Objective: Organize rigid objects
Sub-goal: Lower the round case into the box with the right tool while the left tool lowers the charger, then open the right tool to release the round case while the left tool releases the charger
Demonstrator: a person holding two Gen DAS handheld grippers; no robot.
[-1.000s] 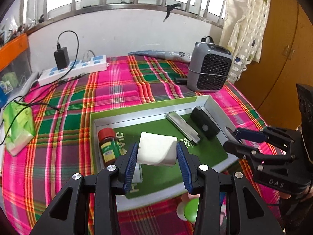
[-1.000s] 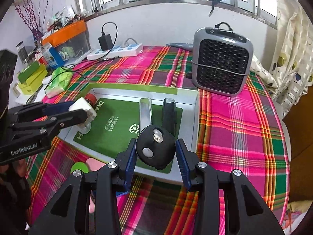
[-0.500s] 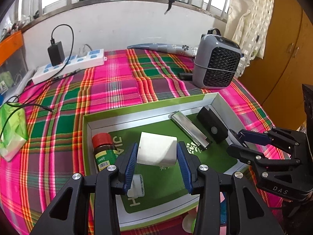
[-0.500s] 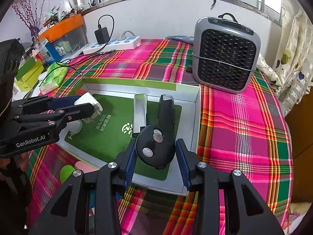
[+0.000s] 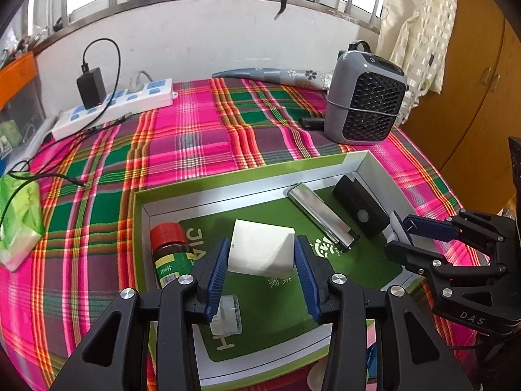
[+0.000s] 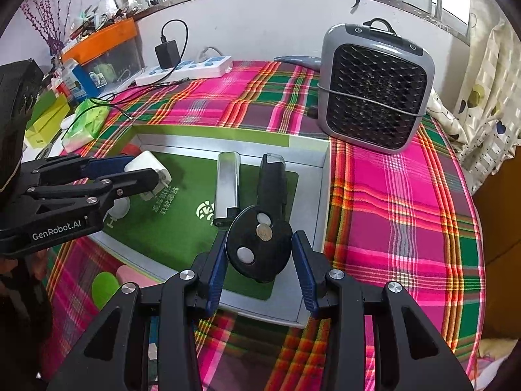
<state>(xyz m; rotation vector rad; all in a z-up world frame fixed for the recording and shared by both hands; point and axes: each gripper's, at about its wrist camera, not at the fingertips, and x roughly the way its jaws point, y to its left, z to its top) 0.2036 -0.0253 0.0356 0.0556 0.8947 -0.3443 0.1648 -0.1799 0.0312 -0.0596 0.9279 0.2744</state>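
Observation:
My left gripper (image 5: 262,260) is shut on a white charger block (image 5: 260,251) and holds it above the green-lined box (image 5: 247,189). My right gripper (image 6: 259,257) is shut on a black round remote (image 6: 259,247) above the box's near right corner (image 6: 322,195). In the box lie a brown red-capped bottle (image 5: 169,251), a silver bar (image 5: 320,216), a black rectangular device (image 5: 359,210) and a small white plug piece (image 5: 228,317). The left gripper with the white block also shows in the right wrist view (image 6: 143,176).
A grey fan heater (image 6: 374,88) stands behind the box at the right. A white power strip (image 5: 114,104) with a black adapter lies at the back left. A green tissue pack (image 5: 18,215) lies left. A green disc (image 6: 104,285) lies before the box.
Both grippers have moved forward over the box with their objects still held. The box and its contents have stayed in place.

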